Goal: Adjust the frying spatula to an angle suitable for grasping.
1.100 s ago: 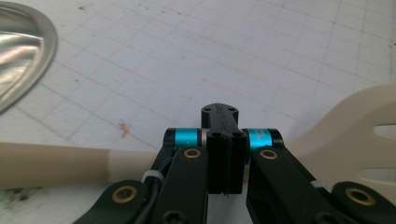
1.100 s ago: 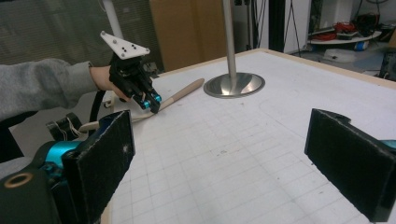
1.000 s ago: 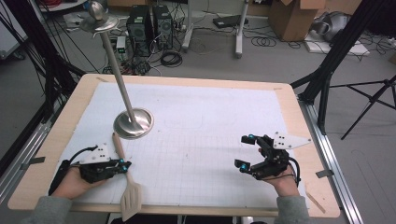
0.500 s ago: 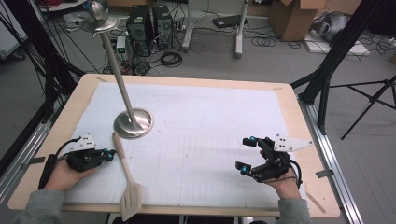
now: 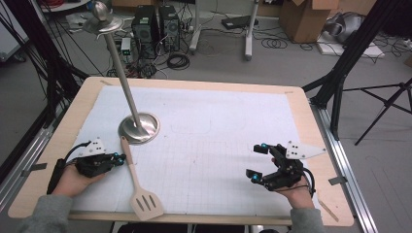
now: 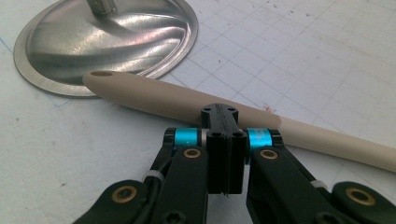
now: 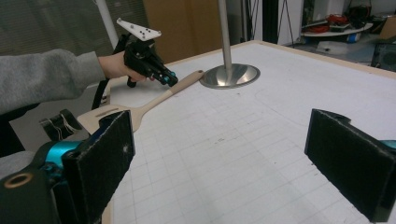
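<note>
1. The wooden spatula (image 5: 138, 182) lies flat on the white gridded sheet (image 5: 214, 141) at the near left of the tabletop (image 5: 311, 126), its slotted blade close to the near edge and its handle running away towards the metal stand.
2. The tip of the handle, with its small hanging hole, ends just beside the round steel base of the stand (image 5: 139, 127); in the left gripper view the two look almost touching, though I cannot tell whether they meet.
3. The stand's thin pole leans up and to the left from that base, carrying a small dish and ball at the top.
4. The left gripper (image 5: 118, 157) rests low on the sheet at the left side of the handle, held in a hand with a grey sleeve behind it.
5. Its jaws are pressed together with nothing between them, their tips right up against the handle's side in the left gripper view (image 6: 223, 122).
6. The right gripper (image 5: 256, 161) sits well apart at the near right of the sheet, pointing leftwards across it.
7. Its jaws stand wide apart and hold nothing; bare gridded sheet shows between the two black pads (image 7: 348, 161).
</note>
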